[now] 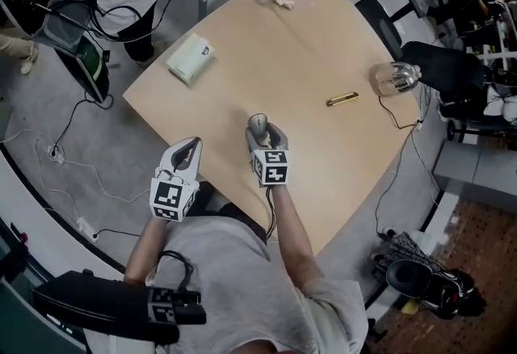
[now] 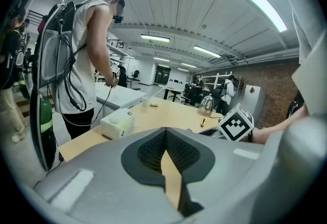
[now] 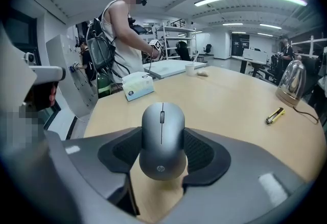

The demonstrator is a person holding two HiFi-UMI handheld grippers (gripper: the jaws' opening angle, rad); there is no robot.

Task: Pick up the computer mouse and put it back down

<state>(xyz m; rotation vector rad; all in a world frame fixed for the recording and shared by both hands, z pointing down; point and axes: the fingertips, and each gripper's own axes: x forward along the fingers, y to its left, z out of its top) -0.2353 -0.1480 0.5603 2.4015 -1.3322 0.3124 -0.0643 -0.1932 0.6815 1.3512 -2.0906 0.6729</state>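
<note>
Mouse is clamped between the right gripper's jaws, pads pressing on both its sides, near the counter's near edge; contact with the counter cannot be confirmed. Left gripper is just beside it, jaws together, empty.

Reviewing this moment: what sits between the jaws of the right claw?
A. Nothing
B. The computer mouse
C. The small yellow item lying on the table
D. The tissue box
B. In the right gripper view, the grey computer mouse sits between the jaws of the right claw, with both dark pads pressed against its sides.
</note>
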